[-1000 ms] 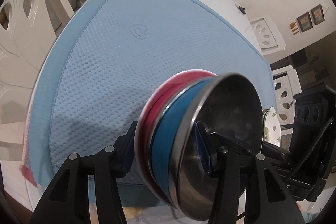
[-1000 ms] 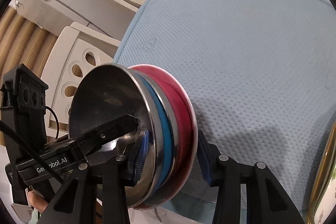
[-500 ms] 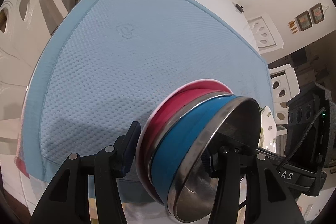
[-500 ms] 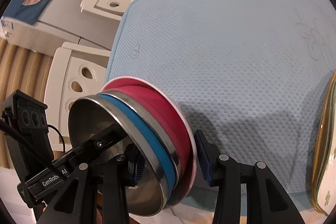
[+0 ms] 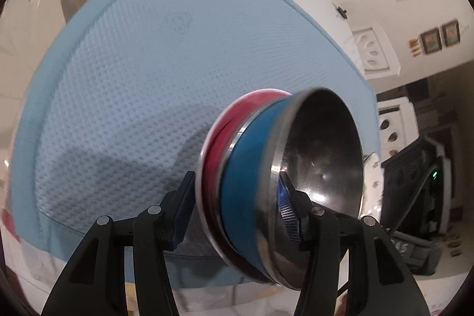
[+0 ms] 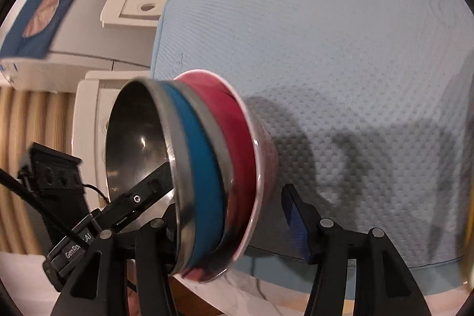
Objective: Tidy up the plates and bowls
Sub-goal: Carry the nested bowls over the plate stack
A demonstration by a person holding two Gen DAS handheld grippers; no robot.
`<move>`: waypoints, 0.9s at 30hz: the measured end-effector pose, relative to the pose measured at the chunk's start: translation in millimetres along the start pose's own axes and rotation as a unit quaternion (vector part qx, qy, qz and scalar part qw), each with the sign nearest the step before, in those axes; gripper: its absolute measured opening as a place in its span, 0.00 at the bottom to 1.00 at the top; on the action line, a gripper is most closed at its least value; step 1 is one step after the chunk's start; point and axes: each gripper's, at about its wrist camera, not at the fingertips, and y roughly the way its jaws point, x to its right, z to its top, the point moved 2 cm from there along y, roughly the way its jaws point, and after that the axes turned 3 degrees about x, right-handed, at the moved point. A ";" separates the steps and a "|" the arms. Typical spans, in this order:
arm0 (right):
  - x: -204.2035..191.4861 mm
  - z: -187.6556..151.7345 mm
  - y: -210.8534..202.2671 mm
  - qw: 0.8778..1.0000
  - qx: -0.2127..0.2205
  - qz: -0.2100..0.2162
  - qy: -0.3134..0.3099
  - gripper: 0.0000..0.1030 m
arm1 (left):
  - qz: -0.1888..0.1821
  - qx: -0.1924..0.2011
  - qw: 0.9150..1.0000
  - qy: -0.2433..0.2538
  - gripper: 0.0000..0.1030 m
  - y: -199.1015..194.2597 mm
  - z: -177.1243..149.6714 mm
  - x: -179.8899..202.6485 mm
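Above the blue mat (image 5: 142, 85), a tilted bowl stack (image 5: 275, 185) hangs.
The left hand-held gripper (image 5: 237, 206) clamps it; the right hand-held gripper (image 6: 231, 215) straddles its rim, right finger (image 6: 296, 215) clear.

Readable lettering: one partial brand mark

In the right wrist view, white letters "GenRo" and, after a gap, "AI" stand on the black body of the left tongs (image 6: 74, 246), which lies just left of the right tongs' left finger. In the left wrist view, pale marks on the black device right of the tongs are too blurred to read.
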 end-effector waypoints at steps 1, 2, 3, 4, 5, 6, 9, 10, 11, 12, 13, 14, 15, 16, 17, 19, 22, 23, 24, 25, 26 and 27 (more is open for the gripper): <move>-1.3 -0.9 0.4 1.000 0.009 -0.002 -0.008 0.51 | -0.002 0.002 1.000 -0.003 0.49 0.8 -1.0 -0.7; -3.5 -1.2 0.0 1.000 0.016 0.000 -0.014 0.48 | -0.002 0.005 1.000 -0.003 0.49 1.5 -2.2 -0.2; -6.3 -1.5 -0.3 1.000 0.021 -0.003 -0.020 0.48 | 0.003 0.007 1.000 0.001 0.49 1.8 -3.5 1.5; -10.8 -2.3 -1.0 0.999 0.026 -0.014 -0.032 0.48 | 0.009 0.013 1.000 0.008 0.49 1.2 -5.2 4.2; -15.4 -2.5 -1.9 0.998 0.032 -0.023 -0.045 0.48 | 0.015 0.019 1.000 0.014 0.46 -0.3 -7.2 7.8; -21.0 -3.2 -3.5 0.997 0.039 -0.037 -0.063 0.47 | 0.013 0.022 1.000 0.015 0.46 -0.6 -8.2 10.0; -28.6 -3.9 -9.8 0.992 0.054 -0.061 -0.093 0.46 | 0.003 0.024 1.000 0.018 0.46 -4.2 -10.0 13.3; -31.0 -4.0 -12.4 0.991 0.059 -0.066 -0.099 0.45 | 0.003 0.028 0.999 0.022 0.46 -5.2 -10.0 15.4; -30.7 -3.3 -14.2 0.990 0.062 -0.067 -0.103 0.45 | 0.003 0.033 0.999 0.027 0.46 -7.2 -9.9 17.2; -31.4 -2.2 -15.1 0.990 0.065 -0.068 -0.105 0.45 | 0.004 0.036 0.999 0.029 0.46 -8.5 -9.6 18.0; -32.1 -1.7 -16.6 0.990 0.067 -0.067 -0.107 0.45 | 0.005 0.038 0.999 0.033 0.46 -9.4 -8.7 19.8; -31.4 -1.1 -18.1 0.989 0.069 -0.067 -0.108 0.45 | 0.005 0.038 0.999 0.035 0.46 -10.2 -8.0 21.3; -30.3 -0.6 -20.0 0.989 0.070 -0.068 -0.109 0.45 | 0.004 0.039 0.999 0.036 0.46 -11.1 -7.3 22.7; -30.4 -0.6 -22.5 0.989 0.072 -0.069 -0.109 0.45 | 0.002 0.043 0.998 0.038 0.46 -12.9 -6.3 24.6; -31.6 -0.3 -24.0 0.989 0.075 -0.067 -0.109 0.45 | 0.001 0.044 0.998 0.039 0.46 -13.9 -5.4 26.5; -32.3 -0.5 -30.8 0.988 0.081 -0.065 -0.111 0.45 | -0.003 0.050 0.998 0.044 0.46 -17.8 -3.8 32.0; -34.8 -0.3 -44.5 0.986 0.099 -0.064 -0.121 0.45 | -0.005 0.056 0.997 0.054 0.46 -20.1 0.0 38.4; -36.7 0.0 -47.3 0.984 0.104 -0.066 -0.125 0.45 | -0.007 0.056 0.997 0.056 0.46 -20.6 0.9 40.1; -38.4 0.5 -51.4 0.983 0.109 -0.068 -0.131 0.45 | -0.011 0.057 0.997 0.058 0.46 -21.1 1.5 42.4; -39.9 0.9 -56.1 0.981 0.115 -0.071 -0.136 0.45 | -0.014 0.058 0.996 0.062 0.46 -22.5 2.1 46.4; -39.7 0.0 -61.1 0.980 0.120 -0.072 -0.139 0.45 | -0.014 0.060 0.996 0.066 0.46 -23.0 1.8 50.3; -40.6 0.3 -65.9 0.979 0.126 -0.072 -0.142 0.45 | -0.013 0.062 0.995 0.072 0.46 -24.3 1.0 53.3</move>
